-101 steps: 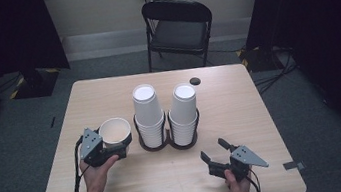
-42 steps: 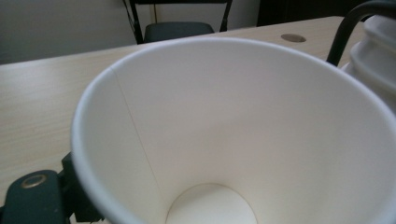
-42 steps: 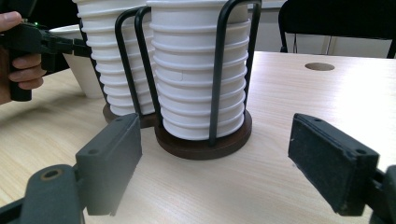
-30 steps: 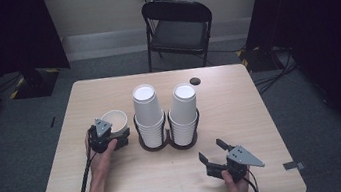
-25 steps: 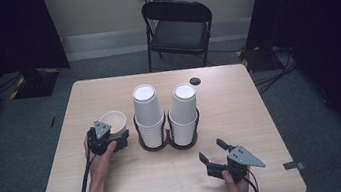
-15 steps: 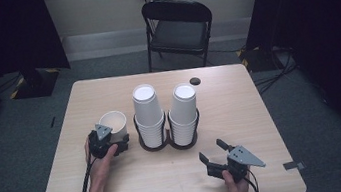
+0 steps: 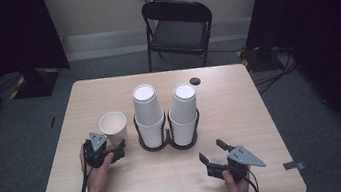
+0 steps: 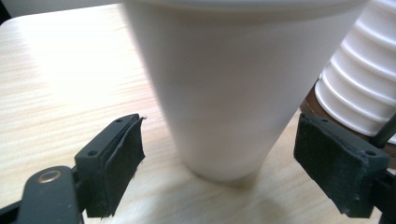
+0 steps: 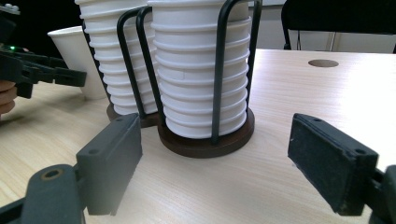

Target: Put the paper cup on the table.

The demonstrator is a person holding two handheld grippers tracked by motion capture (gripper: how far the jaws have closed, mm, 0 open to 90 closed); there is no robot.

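left gripper (image 7: 118, 150): jaws apart, pads clear of single white cup (image 7: 113, 128) on both sides, gripping nothing | cup: upright on table (image 7: 262, 113), just left of two cup stacks (image 7: 166, 114) in wire holder (image 9: 205, 140) | right gripper (image 7: 214, 153): jaws wide, nothing between, aimed at holder, well short of it

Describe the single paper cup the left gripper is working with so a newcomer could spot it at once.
On the wooden table, find the dark two-slot cup holder with its two stacks. Just left stands the single cup, upright and mouth up; unlike the stacked, upside-down cups, it stands alone.
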